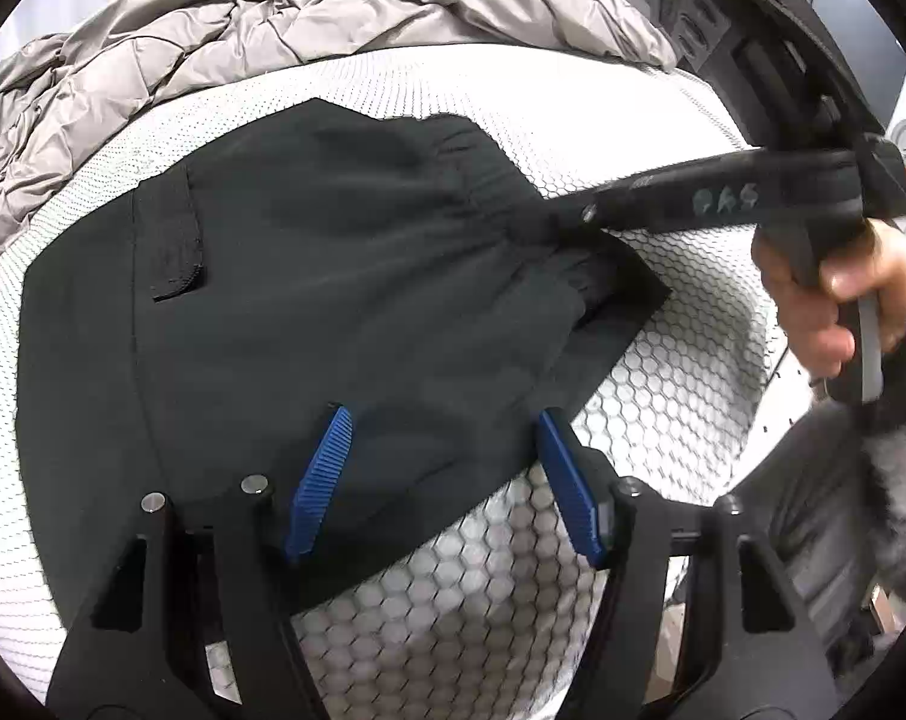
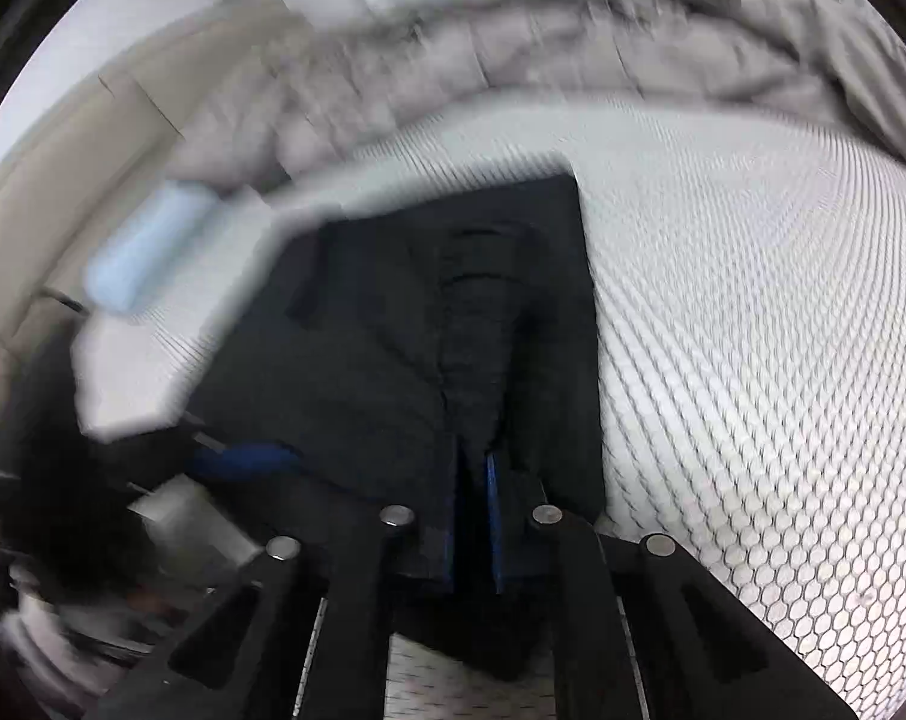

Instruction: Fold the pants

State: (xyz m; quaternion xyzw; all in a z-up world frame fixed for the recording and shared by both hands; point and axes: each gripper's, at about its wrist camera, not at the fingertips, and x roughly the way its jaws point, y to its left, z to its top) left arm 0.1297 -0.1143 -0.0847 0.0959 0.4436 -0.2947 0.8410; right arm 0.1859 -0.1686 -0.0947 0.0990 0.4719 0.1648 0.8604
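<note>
Black pants (image 1: 333, 276) lie folded on a white honeycomb-mesh mattress (image 1: 663, 372), a flap pocket at their left and the gathered waistband toward the right. My left gripper (image 1: 444, 414) stands open over the near edge of the cloth; its blue pads (image 1: 324, 480) straddle the fabric without pinching it. From the right, the right gripper (image 1: 573, 219) reaches in to the waistband, held by a person's hand (image 1: 837, 300). The blurred right wrist view shows that gripper (image 2: 474, 462) shut on a ridge of the pants (image 2: 381, 330), blue pads nearly together.
A rumpled grey quilted duvet (image 1: 213, 48) lies along the far side of the mattress. Dark furniture (image 1: 723, 18) stands at the back right. A pale blue object (image 2: 141, 252) lies by the mattress's left edge. The left gripper's blue pad (image 2: 243, 459) shows at the pants' left.
</note>
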